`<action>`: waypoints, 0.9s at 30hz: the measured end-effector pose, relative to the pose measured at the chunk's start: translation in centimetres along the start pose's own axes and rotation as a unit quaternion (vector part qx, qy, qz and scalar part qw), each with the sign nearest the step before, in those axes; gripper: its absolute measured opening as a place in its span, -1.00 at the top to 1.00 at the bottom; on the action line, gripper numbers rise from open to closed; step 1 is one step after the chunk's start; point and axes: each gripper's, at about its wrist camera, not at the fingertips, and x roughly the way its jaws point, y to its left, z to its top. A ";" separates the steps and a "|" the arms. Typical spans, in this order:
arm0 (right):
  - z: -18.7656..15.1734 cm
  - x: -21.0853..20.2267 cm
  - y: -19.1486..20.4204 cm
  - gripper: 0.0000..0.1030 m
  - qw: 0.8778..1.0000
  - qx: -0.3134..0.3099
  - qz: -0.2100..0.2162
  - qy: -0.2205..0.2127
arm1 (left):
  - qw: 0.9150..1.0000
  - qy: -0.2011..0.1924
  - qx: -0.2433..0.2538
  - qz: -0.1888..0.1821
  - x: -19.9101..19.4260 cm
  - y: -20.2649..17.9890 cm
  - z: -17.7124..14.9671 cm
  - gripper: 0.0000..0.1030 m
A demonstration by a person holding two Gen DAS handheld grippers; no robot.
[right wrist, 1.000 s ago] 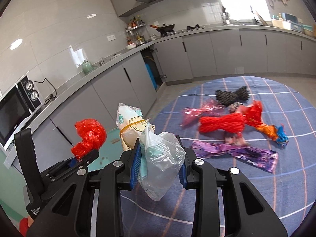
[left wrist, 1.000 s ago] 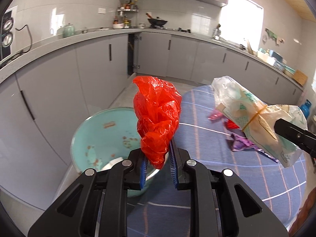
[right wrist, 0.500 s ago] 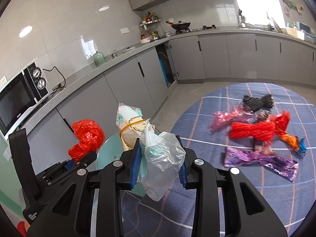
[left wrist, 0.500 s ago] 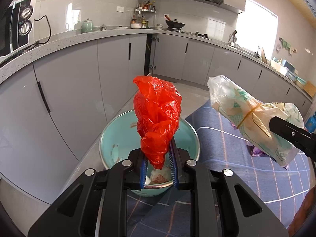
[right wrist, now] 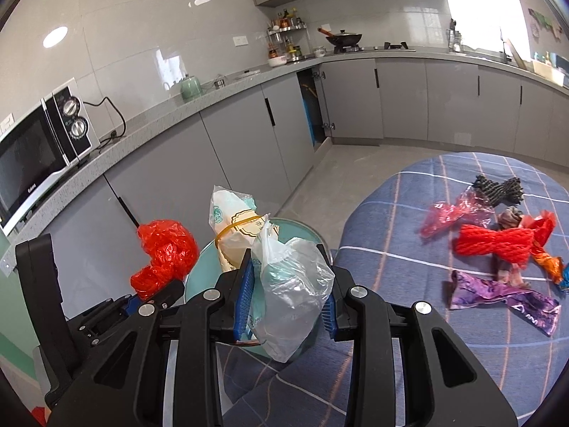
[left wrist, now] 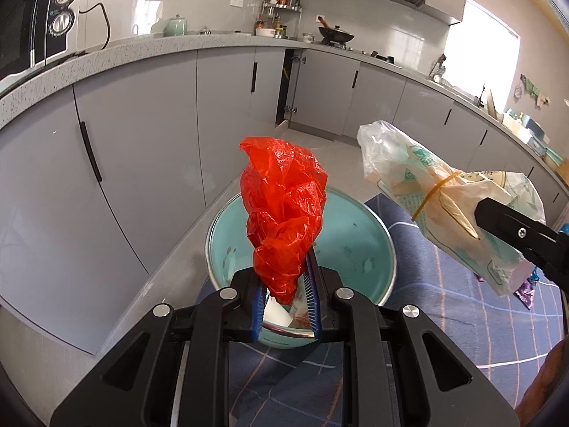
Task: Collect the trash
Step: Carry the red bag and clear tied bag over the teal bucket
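While the grey kitchen cabinets [right wrist: 249, 135] ran along the wall behind, the table under its blue checked cloth [right wrist: 409, 249] filled the right of the right wrist view. At the cloth's near edge stood a teal bin [left wrist: 355, 238], open-topped, with some scraps lying on its bottom. The right gripper [right wrist: 286, 300] was clamped on a clear plastic bag [right wrist: 295, 291] stuffed with pale printed wrappers and bound by a yellow rubber band; the bundle hung over the bin. Just to its left the left gripper [left wrist: 286, 302] had its blue pads pressed narrow on the lower end of a crumpled red plastic bag [left wrist: 282, 210], which stood up above the bin's mouth. Further out on the cloth lay loose trash: a purple foil wrapper [right wrist: 498, 295], a red mesh net [right wrist: 494, 245], a pink film wrapper [right wrist: 451, 213] and a black mesh piece [right wrist: 498, 188].
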 end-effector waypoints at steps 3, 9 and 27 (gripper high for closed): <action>-0.1 1.0 0.3 0.35 1.000 -0.002 -0.002 0.007 | 1.000 0.006 -0.002 0.000 0.5 0.3 -0.1 0.62; -0.4 3.3 0.3 0.35 1.000 0.002 -0.010 0.027 | 1.000 0.024 -0.002 -0.003 2.2 0.7 -0.1 0.62; -1.1 9.1 -0.2 0.34 0.997 0.008 -0.021 0.073 | 0.997 0.072 0.002 0.000 7.8 0.9 0.1 0.62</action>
